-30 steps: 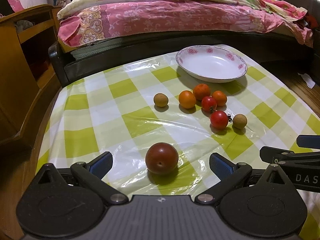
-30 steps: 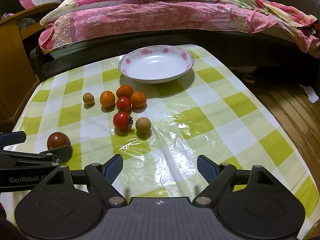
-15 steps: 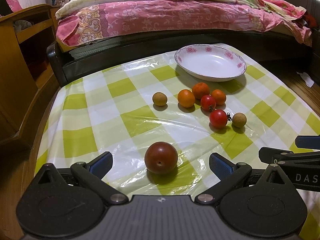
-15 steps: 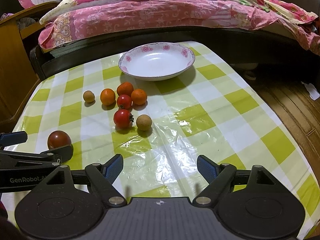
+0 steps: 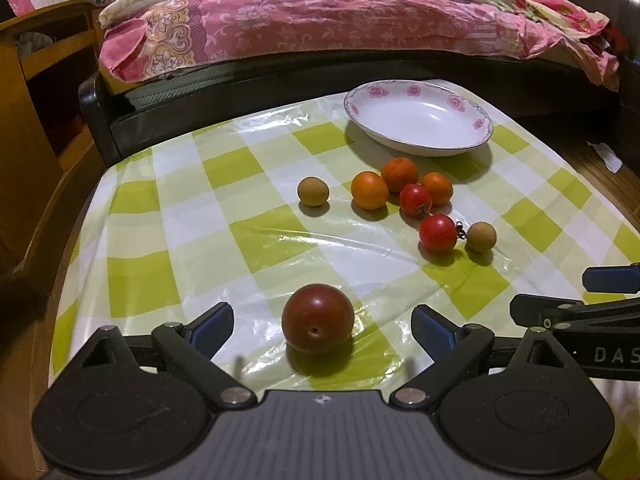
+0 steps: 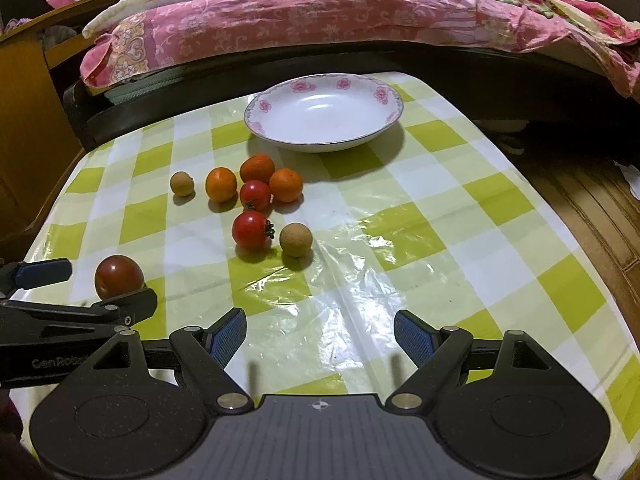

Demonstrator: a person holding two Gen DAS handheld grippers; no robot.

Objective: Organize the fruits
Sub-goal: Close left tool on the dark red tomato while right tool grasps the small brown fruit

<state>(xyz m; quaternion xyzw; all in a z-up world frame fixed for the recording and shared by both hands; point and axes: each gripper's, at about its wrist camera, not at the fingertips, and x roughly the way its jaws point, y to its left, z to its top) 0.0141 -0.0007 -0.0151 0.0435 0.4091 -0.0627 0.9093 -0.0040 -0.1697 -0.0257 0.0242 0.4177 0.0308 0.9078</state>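
A dark red tomato (image 5: 318, 319) lies on the checked tablecloth between the open fingers of my left gripper (image 5: 322, 326); nothing touches it. It also shows in the right wrist view (image 6: 119, 276). Further off lies a cluster of three oranges (image 5: 369, 190), two red tomatoes (image 5: 437, 233) and two brown longans (image 5: 313, 191). A white floral bowl (image 5: 418, 118) stands empty at the far side, also in the right wrist view (image 6: 324, 110). My right gripper (image 6: 320, 338) is open and empty over bare cloth.
The table (image 6: 440, 216) has a glossy green and white cloth. A bed with a pink quilt (image 5: 320, 20) runs along the far edge. A wooden cabinet (image 5: 36, 120) stands at the left. Wooden floor (image 6: 592, 200) lies to the right.
Both grippers have drifted slightly forward toward the fruit. The dark tomato sits a little deeper between the left fingers. Both stay open.
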